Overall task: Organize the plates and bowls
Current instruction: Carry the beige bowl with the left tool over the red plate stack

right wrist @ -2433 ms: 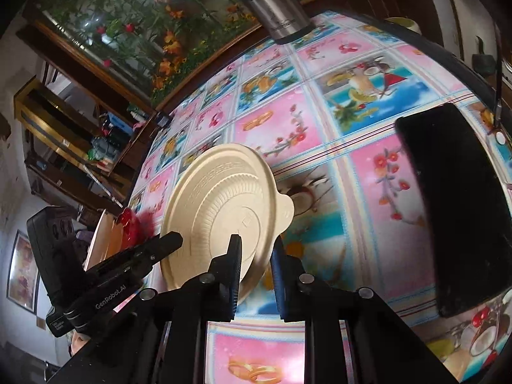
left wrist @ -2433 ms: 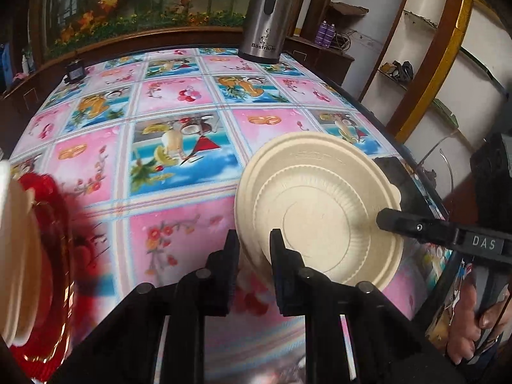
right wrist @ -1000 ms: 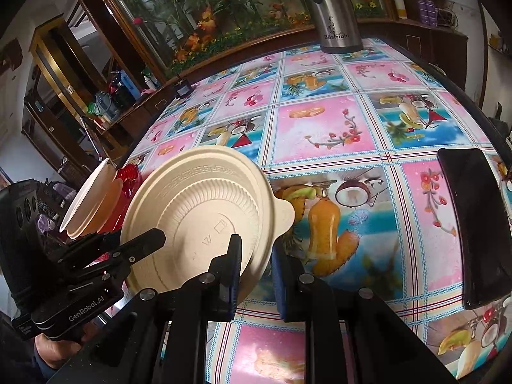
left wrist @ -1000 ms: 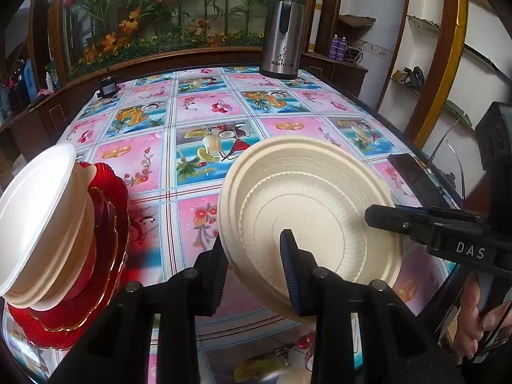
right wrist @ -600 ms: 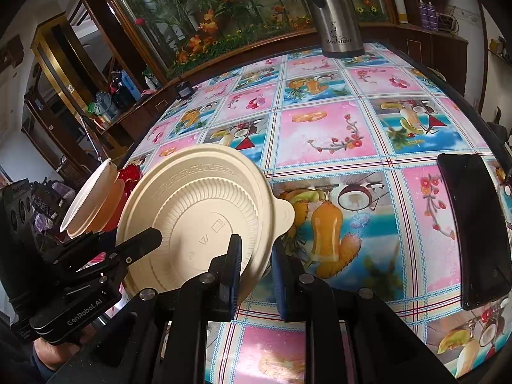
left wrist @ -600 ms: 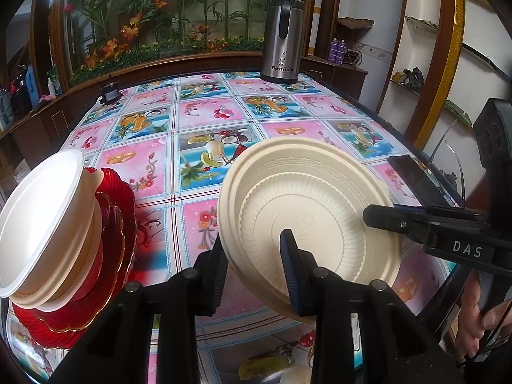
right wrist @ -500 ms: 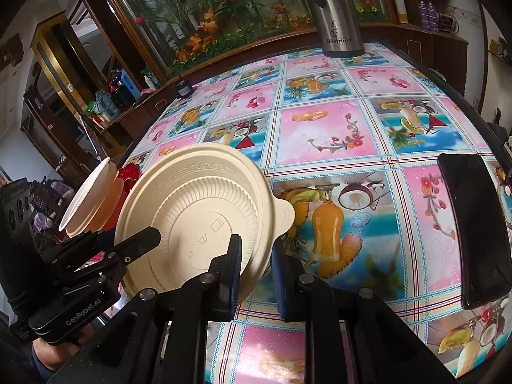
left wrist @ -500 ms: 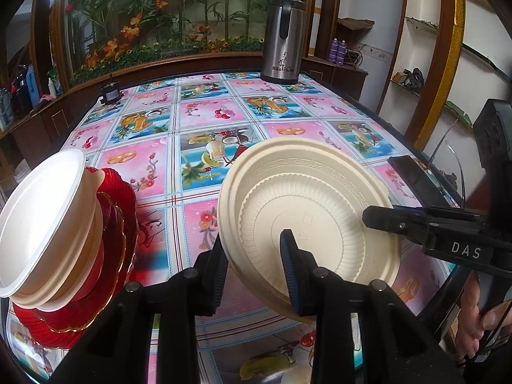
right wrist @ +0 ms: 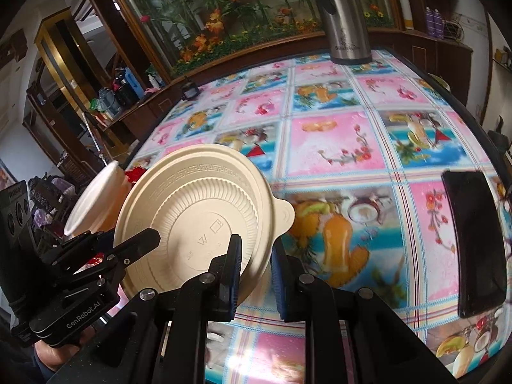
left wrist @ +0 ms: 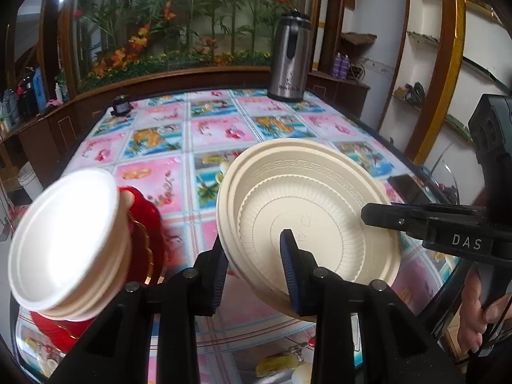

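Observation:
A cream ribbed plate (left wrist: 307, 217), seemingly two nested, hangs tilted above the flowered tablecloth (left wrist: 211, 131). My left gripper (left wrist: 254, 272) is shut on its near left rim, one pad inside and one behind. In the right wrist view my right gripper (right wrist: 256, 275) is shut on the same cream plate (right wrist: 198, 217) close to its tab. The right gripper's tip (left wrist: 384, 217) reaches in from the right, and the left gripper's tip (right wrist: 140, 243) shows at the plate's left. A stack of white bowls (left wrist: 64, 240) leans on red plates (left wrist: 144, 224) at the left.
A steel thermos jug (left wrist: 289, 60) stands at the table's far edge, and a small black object (left wrist: 121, 105) sits far left. A black phone (right wrist: 473, 240) lies by the right edge. A person's hand (left wrist: 480, 320) grips the right handle. Wooden cabinets and shelves ring the table.
The cream plate and the left gripper have risen a little above the table. The white bowl stack now sits nearer and blurred in the left wrist view. Both grips are unchanged.

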### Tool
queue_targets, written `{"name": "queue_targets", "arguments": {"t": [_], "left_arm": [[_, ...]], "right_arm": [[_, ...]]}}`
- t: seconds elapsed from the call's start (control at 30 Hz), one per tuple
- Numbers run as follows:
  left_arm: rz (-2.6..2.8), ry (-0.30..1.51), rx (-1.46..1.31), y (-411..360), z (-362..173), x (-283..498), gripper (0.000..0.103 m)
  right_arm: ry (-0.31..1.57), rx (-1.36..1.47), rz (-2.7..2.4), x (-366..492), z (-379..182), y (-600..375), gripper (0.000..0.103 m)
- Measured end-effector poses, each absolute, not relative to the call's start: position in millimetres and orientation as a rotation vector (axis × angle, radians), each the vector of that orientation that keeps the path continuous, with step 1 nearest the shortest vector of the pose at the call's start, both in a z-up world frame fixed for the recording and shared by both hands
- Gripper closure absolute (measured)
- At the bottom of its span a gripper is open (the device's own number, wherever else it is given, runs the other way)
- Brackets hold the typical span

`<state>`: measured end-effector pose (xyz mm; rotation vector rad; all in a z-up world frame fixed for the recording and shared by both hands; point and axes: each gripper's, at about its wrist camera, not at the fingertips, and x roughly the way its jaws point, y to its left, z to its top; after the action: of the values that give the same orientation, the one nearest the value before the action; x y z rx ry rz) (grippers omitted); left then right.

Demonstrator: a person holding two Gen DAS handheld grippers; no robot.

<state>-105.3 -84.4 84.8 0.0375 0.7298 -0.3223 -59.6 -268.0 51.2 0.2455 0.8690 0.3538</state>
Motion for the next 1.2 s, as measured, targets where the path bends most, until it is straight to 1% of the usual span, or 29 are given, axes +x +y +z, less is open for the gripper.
{"name": "queue_targets", "arguments": {"t": [0.33,0.57,0.83,1.2], "left_arm": [[-0.233,0.635,-0.036,-30.7,125.8,-108.9,0.072],[-0.124,0.601,-0.100,28.5,139.4,-114.3,0.071],[-0.023,0.610,-0.161,81.9,133.9,-115.8,0.070],[0.017,0.656,-0.208,108.1,110.3,-112.1,0.071]], "right_arm": [[0.780,0.183,0.462,-43.4,109.9,-218.9,0.083],[0.765,0.147,0.562,-25.2,131.1,-161.0,0.083],[0.823,0.121,0.659,-6.4,121.6,-97.7,0.083],[0.887,0.071,0.663,6.9,96.0,-62.7,0.083]]}}
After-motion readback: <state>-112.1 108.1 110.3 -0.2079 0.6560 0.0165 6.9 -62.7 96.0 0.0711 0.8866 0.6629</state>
